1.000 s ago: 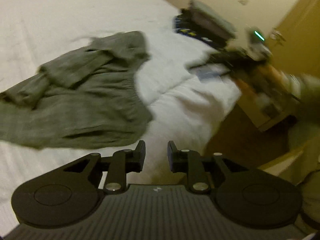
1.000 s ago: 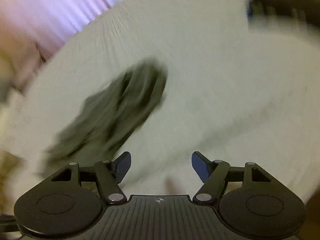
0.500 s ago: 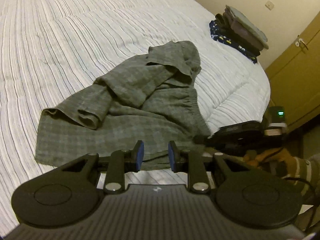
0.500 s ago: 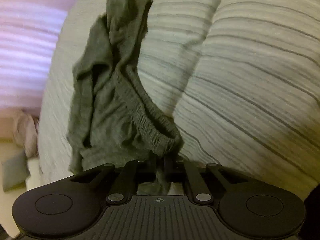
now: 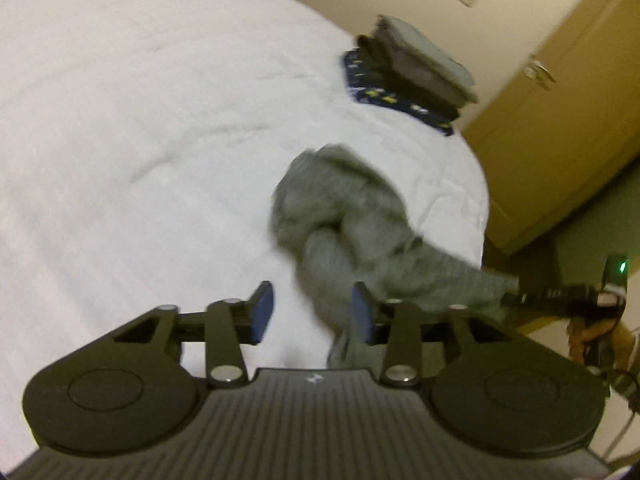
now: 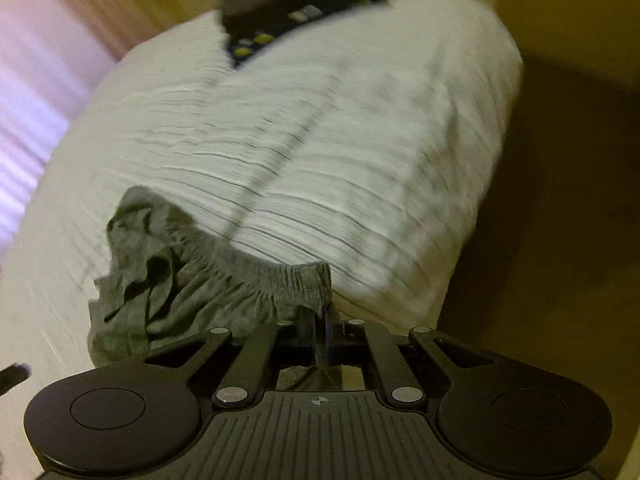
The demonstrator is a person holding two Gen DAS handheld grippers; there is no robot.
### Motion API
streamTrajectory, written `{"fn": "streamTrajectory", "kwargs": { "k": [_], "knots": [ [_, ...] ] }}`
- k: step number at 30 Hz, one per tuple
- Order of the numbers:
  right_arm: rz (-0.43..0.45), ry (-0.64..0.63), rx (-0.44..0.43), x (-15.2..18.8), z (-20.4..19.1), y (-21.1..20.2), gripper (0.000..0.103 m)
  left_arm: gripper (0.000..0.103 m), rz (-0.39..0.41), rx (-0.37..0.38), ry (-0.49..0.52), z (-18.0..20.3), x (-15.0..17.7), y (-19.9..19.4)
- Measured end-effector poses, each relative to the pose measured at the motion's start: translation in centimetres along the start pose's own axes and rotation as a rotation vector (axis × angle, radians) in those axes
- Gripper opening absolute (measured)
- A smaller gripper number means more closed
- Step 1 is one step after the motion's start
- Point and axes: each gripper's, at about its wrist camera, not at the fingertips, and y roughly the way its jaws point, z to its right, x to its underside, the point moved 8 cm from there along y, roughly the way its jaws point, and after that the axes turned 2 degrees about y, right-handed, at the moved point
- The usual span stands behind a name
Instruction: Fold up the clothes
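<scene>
Grey checked shorts (image 5: 344, 216) lie bunched near the corner of the white bed (image 5: 140, 140), blurred by motion. My left gripper (image 5: 312, 312) hovers at their near edge with its jaws opening; a fold of cloth hangs beside the right finger (image 5: 362, 312), but the pads do not press it. In the left wrist view, my right gripper (image 5: 560, 296) pulls the shorts taut to the right. The right wrist view has my right gripper (image 6: 324, 332) shut on the elastic waistband of the shorts (image 6: 192, 280).
A stack of folded clothes (image 5: 408, 76) sits at the bed's far corner, also in the right wrist view as the stack (image 6: 296, 12). A wooden wardrobe door (image 5: 560, 100) stands beyond the bed's right edge. A hand (image 5: 592, 332) holds the right gripper.
The right gripper closed on the waistband and dragged the shorts toward the bed's corner, bunching them. The left gripper's jaws widened and it swept across the bed.
</scene>
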Motion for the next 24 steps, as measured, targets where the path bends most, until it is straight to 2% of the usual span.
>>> {"fn": "streamTrajectory", "kwargs": {
  "k": [3, 5, 6, 9, 11, 13, 14, 15, 17, 21, 24],
  "knots": [
    [-0.021, 0.046, -0.002, -0.4, 0.9, 1.5, 0.003, 0.053, -0.030, 0.057, 0.015, -2.0, -4.8, 5.3],
    [-0.027, 0.106, -0.022, -0.8, 1.5, 2.0, 0.003, 0.062, -0.048, 0.072, -0.008, -3.4, -7.3, 8.9],
    [-0.036, 0.141, -0.034, -0.8, 1.9, 2.2, 0.006, 0.062, -0.059, 0.068, -0.029, -3.7, -8.3, 10.6],
    [-0.041, 0.248, -0.058, -0.9, 3.2, 2.5, 0.037, 0.064, -0.094, 0.049, -0.094, -4.8, -10.0, 15.5],
    [-0.043, 0.301, -0.067, -0.9, 4.0, 2.4, 0.040, 0.063, -0.126, 0.039, -0.144, -5.7, -10.3, 18.6],
    [-0.056, 0.349, -0.113, -1.0, 4.3, 2.8, 0.040, 0.046, -0.154, 0.071, -0.202, -6.1, -9.8, 20.6],
    [-0.052, 0.364, -0.146, -1.2, 4.2, 2.9, 0.034, 0.021, -0.161, 0.098, -0.231, -6.1, -9.4, 21.2],
    [-0.035, 0.349, -0.173, -1.7, 3.7, 2.7, 0.006, 0.008, -0.148, 0.112, -0.253, -6.0, -9.0, 20.8],
    [0.005, 0.207, -0.179, -3.4, 1.8, 2.1, 0.005, 0.007, -0.052, 0.094, -0.275, -6.6, -8.5, 16.9],
    [0.090, -0.104, -0.248, -8.0, -4.3, 0.4, 0.004, 0.007, 0.142, 0.053, -0.319, -7.8, -7.6, 8.6],
    [0.125, -0.316, -0.362, -11.6, -11.2, 0.3, 0.004, 0.007, 0.324, -0.074, -0.387, -9.8, -6.4, -1.6]
  ]
}}
